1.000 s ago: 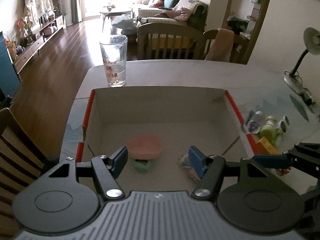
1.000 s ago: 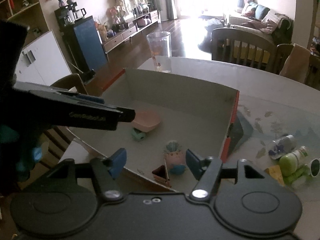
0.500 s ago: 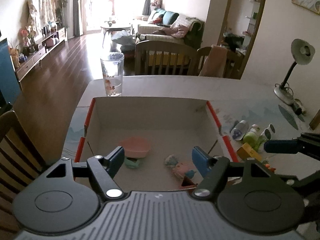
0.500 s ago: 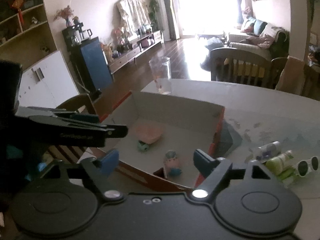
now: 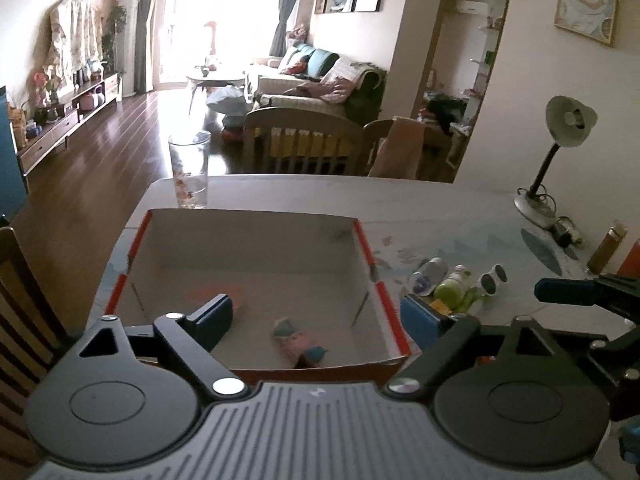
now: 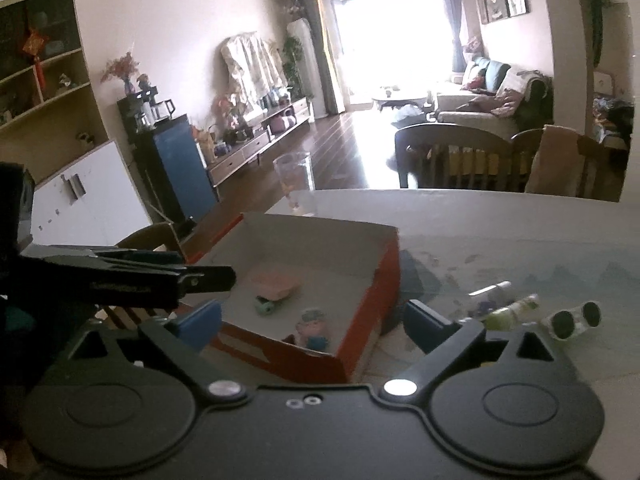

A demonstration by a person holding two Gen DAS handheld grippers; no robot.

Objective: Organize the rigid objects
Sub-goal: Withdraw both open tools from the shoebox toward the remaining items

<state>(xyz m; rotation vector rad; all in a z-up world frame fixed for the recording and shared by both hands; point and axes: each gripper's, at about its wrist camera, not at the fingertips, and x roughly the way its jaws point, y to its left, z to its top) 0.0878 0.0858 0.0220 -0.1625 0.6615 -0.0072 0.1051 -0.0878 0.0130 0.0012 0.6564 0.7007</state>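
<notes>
We are holding the left hand-held gripper [image 5: 316,316] over the near edge of the cardboard box [image 5: 256,224]; its jaws have just been opening and are now standing wide, with nothing between the blue pads [image 5: 216,314]. We are holding the right hand-held gripper [image 6: 316,320] just beside it, over the box's near right corner; its jaws have likewise just been opening and are gaping wide and empty.

The box, shallow with red outer edges, is sitting on the pale surface [image 5: 440,208]. Inside it, a pink dish [image 6: 276,283] is lying toward the left, with a small green toy [image 6: 265,306] touching its near side. A small pink and blue figure [image 5: 298,340] is lying close to the near wall.

Outside the box, on the right, a white bottle [image 5: 428,276], a green bottle [image 5: 450,289] and a pair of white sunglasses [image 6: 574,319] are lying together in a loose row. Something yellow is showing just beside the green bottle; we cannot tell what it is. A drinking glass [image 5: 189,176] is standing upright beyond the box's far left corner, and a desk lamp [image 5: 560,140] is standing at the far right of the surface.
</notes>
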